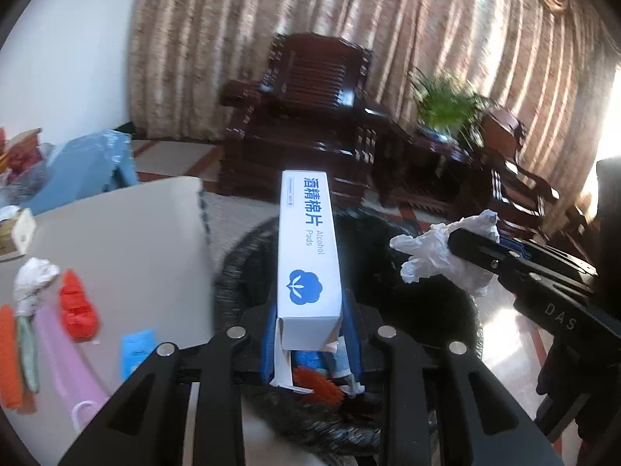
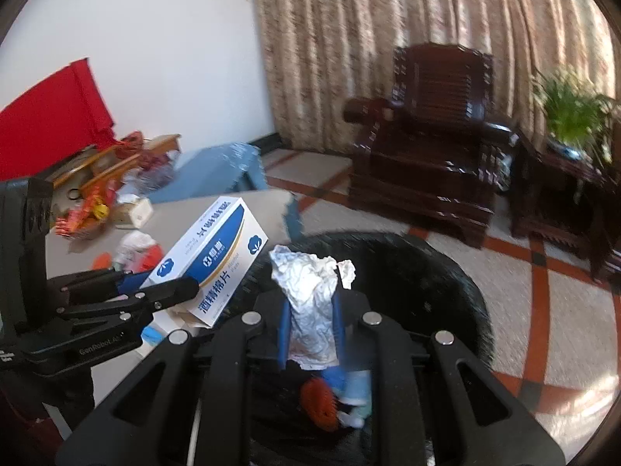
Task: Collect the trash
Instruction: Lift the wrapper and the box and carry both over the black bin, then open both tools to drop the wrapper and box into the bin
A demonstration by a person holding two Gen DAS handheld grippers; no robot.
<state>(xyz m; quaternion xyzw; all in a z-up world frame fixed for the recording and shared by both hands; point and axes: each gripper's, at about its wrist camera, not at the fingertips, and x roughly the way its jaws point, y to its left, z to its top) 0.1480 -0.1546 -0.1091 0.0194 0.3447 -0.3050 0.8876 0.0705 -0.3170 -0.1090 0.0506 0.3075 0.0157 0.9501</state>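
Note:
My left gripper (image 1: pixel 309 334) is shut on a white and blue alcohol pads box (image 1: pixel 308 248), whose rear flap hangs open. It hovers over a black trash bin (image 1: pixel 248 268) beside the table. My right gripper (image 2: pixel 310 330) is shut on a crumpled white paper wad (image 2: pixel 310 291), also above the trash bin (image 2: pixel 427 272). The bin holds orange and blue scraps (image 2: pixel 333 396). In the left wrist view the right gripper (image 1: pixel 454 239) shows at the right with the paper wad (image 1: pixel 434 252). The right wrist view shows the left gripper (image 2: pixel 190 285) gripping the box (image 2: pixel 217 256).
The beige table (image 1: pixel 128 244) at left carries a red wrapper (image 1: pixel 77 306), a crumpled white paper (image 1: pixel 35 273), a pink strip (image 1: pixel 66 365) and a blue card (image 1: pixel 136 349). Dark wooden armchairs (image 1: pixel 310 116) and a potted plant (image 1: pixel 446 101) stand beyond on the tiled floor.

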